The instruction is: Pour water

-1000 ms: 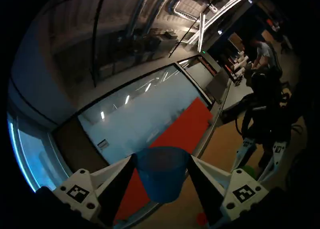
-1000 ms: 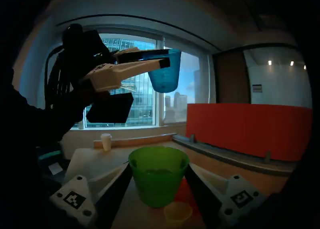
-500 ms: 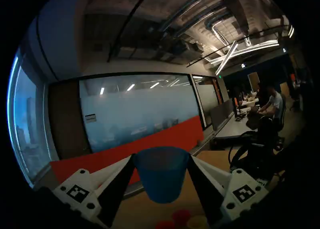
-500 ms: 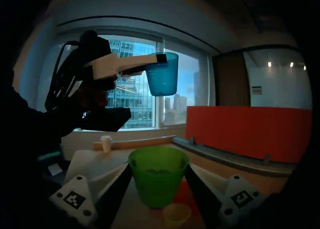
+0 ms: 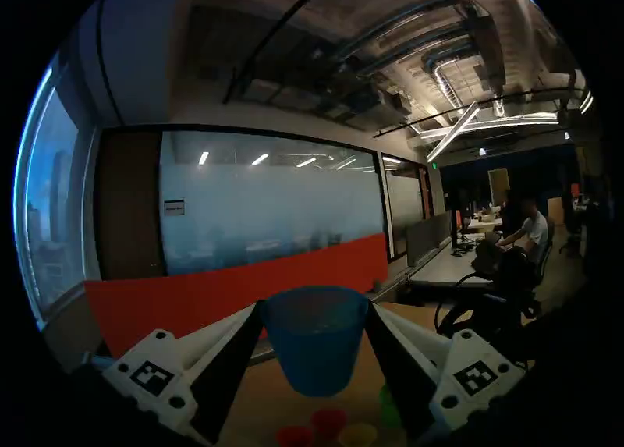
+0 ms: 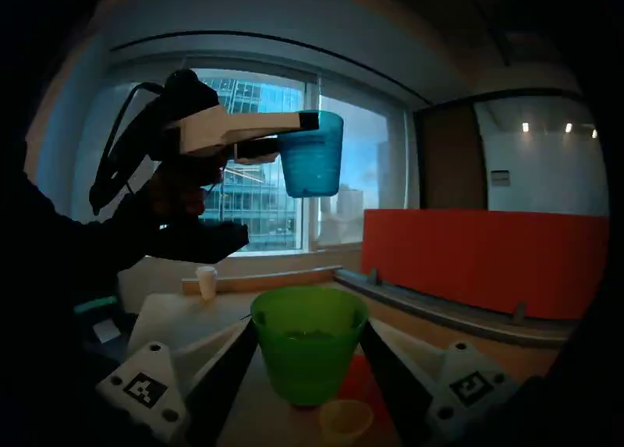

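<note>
My left gripper (image 5: 314, 342) is shut on a blue translucent cup (image 5: 315, 339), held upright between both fingers. In the right gripper view the same blue cup (image 6: 310, 164) hangs high before the window, held by the left gripper (image 6: 300, 133) in a dark-sleeved hand. My right gripper (image 6: 310, 345) is shut on a green cup (image 6: 309, 342), upright, with some liquid inside, just above the table. The blue cup sits above and slightly behind the green one.
A small yellow cup (image 6: 345, 417) and a red patch lie on the table under the green cup. A white paper cup (image 6: 206, 279) stands by the window ledge. Red, yellow and green cups (image 5: 328, 425) sit below the blue cup. A person (image 5: 529, 236) sits at desks far right.
The left gripper has rotated from tilted to level, bringing the blue cup upright. It has also drifted slightly down and left in the right gripper view. The green cup holds still.
</note>
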Demonstrator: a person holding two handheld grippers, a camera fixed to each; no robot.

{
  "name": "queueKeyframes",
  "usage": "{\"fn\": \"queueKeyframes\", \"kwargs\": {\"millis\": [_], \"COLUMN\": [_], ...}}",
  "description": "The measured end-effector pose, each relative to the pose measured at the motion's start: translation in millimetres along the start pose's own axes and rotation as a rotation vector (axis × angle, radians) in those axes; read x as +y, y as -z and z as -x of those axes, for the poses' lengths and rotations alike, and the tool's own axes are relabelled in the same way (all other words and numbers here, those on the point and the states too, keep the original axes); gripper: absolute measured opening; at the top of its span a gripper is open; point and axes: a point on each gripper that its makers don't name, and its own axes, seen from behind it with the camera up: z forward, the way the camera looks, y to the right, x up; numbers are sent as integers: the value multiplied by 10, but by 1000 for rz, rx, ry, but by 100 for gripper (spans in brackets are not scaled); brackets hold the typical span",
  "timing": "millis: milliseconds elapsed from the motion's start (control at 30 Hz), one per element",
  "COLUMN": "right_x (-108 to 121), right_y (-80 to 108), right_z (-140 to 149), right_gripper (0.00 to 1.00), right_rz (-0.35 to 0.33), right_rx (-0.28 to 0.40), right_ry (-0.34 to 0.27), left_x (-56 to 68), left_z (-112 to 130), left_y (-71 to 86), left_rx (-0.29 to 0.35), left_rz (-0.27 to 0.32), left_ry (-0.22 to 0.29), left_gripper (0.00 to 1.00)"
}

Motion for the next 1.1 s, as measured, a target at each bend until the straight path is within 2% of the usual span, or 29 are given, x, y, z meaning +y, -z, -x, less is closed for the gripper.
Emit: {"fn": "queueKeyframes", "kwargs": {"millis": [400, 900, 1100], "right_x": [52, 227, 307], "right_y": [53, 260, 350], "right_z": [-47, -1, -18], "right_gripper": [89, 90, 90], "right_rz": [21, 85, 110], "right_rx": [-2, -37, -42], "right_ry": [-3, 7, 3], "left_x": [-54, -113, -152], "left_z": [143, 559, 724], "left_y": [94, 366, 477], "left_rx": [-17, -54, -63], "left_rz": [0, -12, -18], "left_ry": [17, 10, 30], "left_gripper": [89, 89, 89]}}
